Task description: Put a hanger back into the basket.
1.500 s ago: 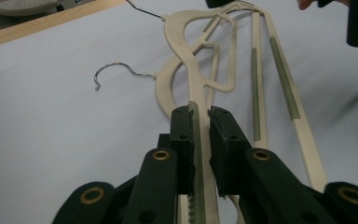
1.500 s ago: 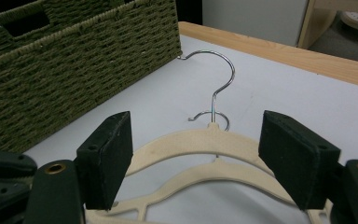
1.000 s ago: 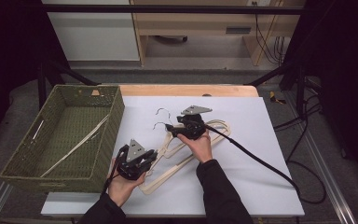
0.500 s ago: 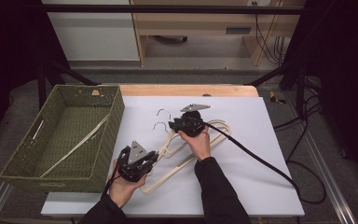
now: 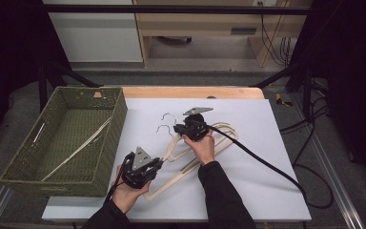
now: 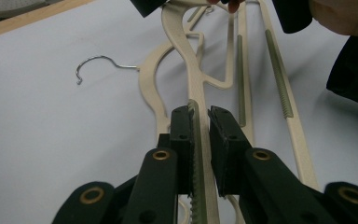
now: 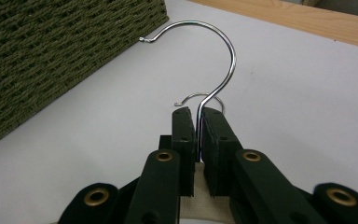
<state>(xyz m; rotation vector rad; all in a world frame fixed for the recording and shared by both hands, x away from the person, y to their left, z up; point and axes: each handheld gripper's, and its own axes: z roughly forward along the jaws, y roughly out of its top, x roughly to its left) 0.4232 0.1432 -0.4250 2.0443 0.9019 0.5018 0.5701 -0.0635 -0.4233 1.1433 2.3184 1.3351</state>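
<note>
While one hanger already lies in the wicker basket, both grippers clamp another on the white board: left gripper on its arm, right gripper on its hook; lifting it into the basket probably remains.

cream wooden hangers with steel hooks lie overlapping on the white table, beside the basket.
</note>
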